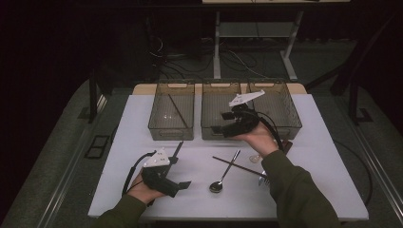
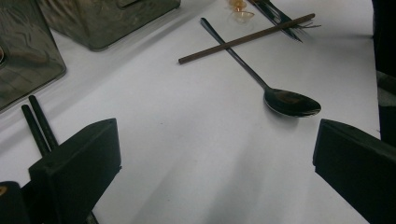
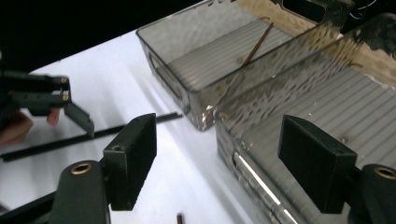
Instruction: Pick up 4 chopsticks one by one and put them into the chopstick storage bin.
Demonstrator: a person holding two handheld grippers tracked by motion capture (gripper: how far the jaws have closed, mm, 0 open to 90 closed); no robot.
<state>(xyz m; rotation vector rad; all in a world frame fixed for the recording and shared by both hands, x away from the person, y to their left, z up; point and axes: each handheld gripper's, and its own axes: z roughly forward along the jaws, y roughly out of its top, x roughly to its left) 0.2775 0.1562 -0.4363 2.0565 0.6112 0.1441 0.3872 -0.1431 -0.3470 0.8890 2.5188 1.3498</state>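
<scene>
My right gripper (image 1: 219,122) hangs over the front wall of the middle clear bin (image 1: 207,134), pointing left. Its jaws stand open with nothing between them. In the right gripper view this gripper (image 3: 217,140) looks down across that bin's front wall (image 3: 254,170). The left bin (image 3: 173,79) holds one brown chopstick (image 3: 259,42). My left gripper (image 1: 179,173) rests low over the table's front left, open and empty (image 2: 215,140). A metal spoon (image 2: 280,95), a brown chopstick (image 2: 243,39) and a fork (image 2: 280,18) lie ahead of it on the white table.
Two black chopsticks (image 1: 177,151) lie beside the left gripper, in front of the left bin (image 1: 171,135). A small clear amber piece (image 1: 255,158) sits near the fork (image 1: 263,178). The right bin (image 1: 290,121) stands at the back right. Cables and table legs lie beyond the far edge.
</scene>
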